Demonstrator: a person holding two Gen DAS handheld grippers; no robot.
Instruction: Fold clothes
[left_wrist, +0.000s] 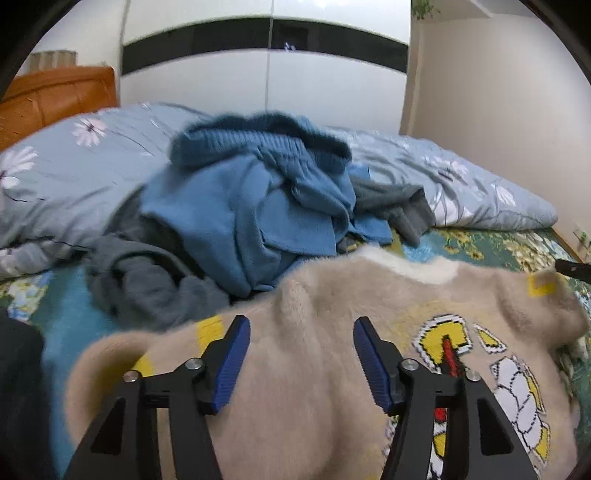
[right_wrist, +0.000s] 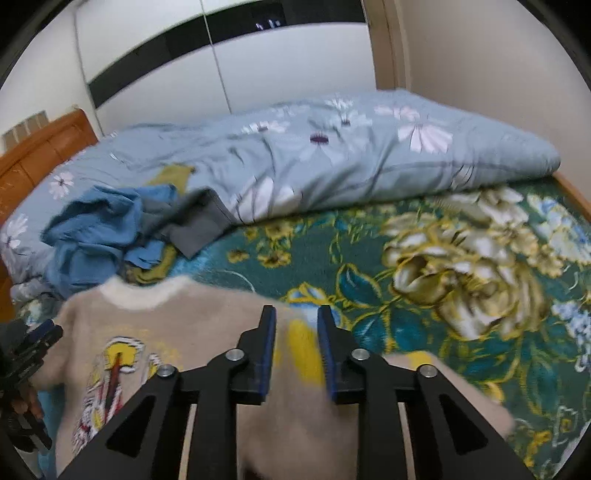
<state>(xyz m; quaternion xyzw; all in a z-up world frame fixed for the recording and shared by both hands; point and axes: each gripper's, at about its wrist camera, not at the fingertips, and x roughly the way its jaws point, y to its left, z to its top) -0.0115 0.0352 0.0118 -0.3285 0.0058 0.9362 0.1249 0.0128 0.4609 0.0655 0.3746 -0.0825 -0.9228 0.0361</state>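
beige sweater (left_wrist: 314, 369) yellow-striped; blue clothes pile (left_wrist: 258, 206); teal floral blanket (right_wrist: 443, 277); blue-padded tongs (left_wrist: 301, 363).

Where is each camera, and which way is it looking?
Left wrist view: sits on the left gripper, looking forward over the beige sweater toward the blue clothes pile; its own open fingers show.
Right wrist view: sits on the right gripper, looking across the sweater's sleeve to the green flowered blanket; its fingers are nearly closed around the sleeve, and the left gripper shows at the left edge.
Both views share the sweater, clothes pile, grey-blue quilt and white wardrobe.
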